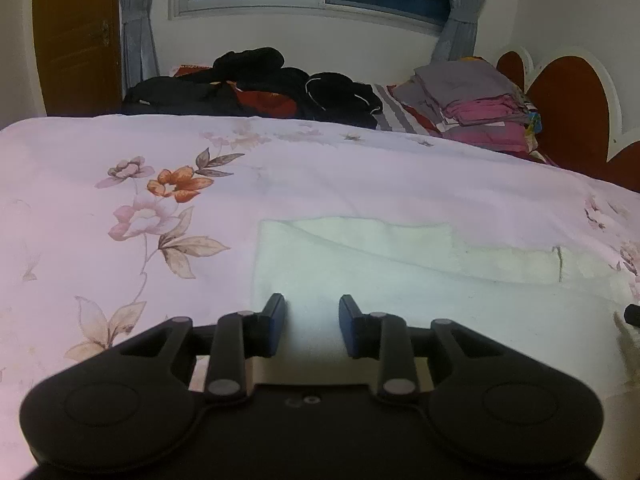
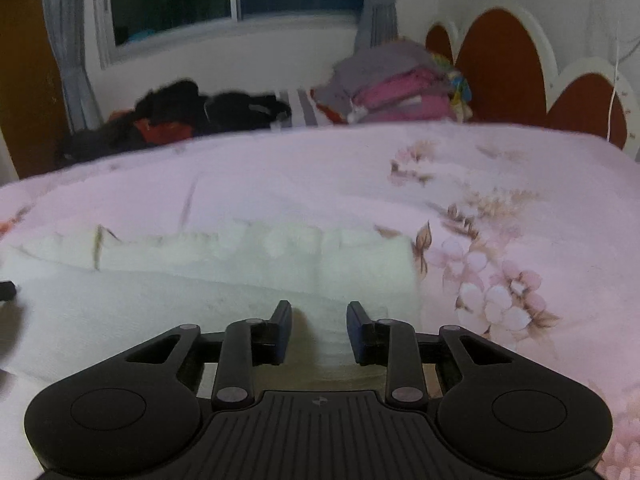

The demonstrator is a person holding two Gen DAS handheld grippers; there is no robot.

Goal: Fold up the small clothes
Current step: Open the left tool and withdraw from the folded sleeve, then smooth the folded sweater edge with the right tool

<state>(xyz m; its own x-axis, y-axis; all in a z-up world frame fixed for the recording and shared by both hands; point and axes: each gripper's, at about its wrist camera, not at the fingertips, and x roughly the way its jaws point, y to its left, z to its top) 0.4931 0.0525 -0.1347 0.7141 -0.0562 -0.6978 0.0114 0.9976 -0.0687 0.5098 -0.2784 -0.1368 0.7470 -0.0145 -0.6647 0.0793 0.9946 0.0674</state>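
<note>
A white folded cloth (image 1: 360, 264) lies flat on the pink floral bedcover (image 1: 120, 208). Its far layer forms a raised band with a short dark seam mark near the right. My left gripper (image 1: 311, 300) hovers over the cloth's left part, open, with the white fabric showing in the gap below the fingers. In the right wrist view the same cloth (image 2: 240, 272) ends in a thick folded edge at the right. My right gripper (image 2: 319, 306) stands open over that end, its pads not pressing the fabric. A dark tip of the other gripper (image 1: 632, 314) shows at the frame edge.
At the far side of the bed lies a heap of dark clothes (image 1: 260, 84), with a stack of folded grey and pink items (image 1: 472, 104) to its right. A red and white headboard (image 1: 572, 112) stands at the right, and a window and a wooden door (image 1: 76, 40) are behind.
</note>
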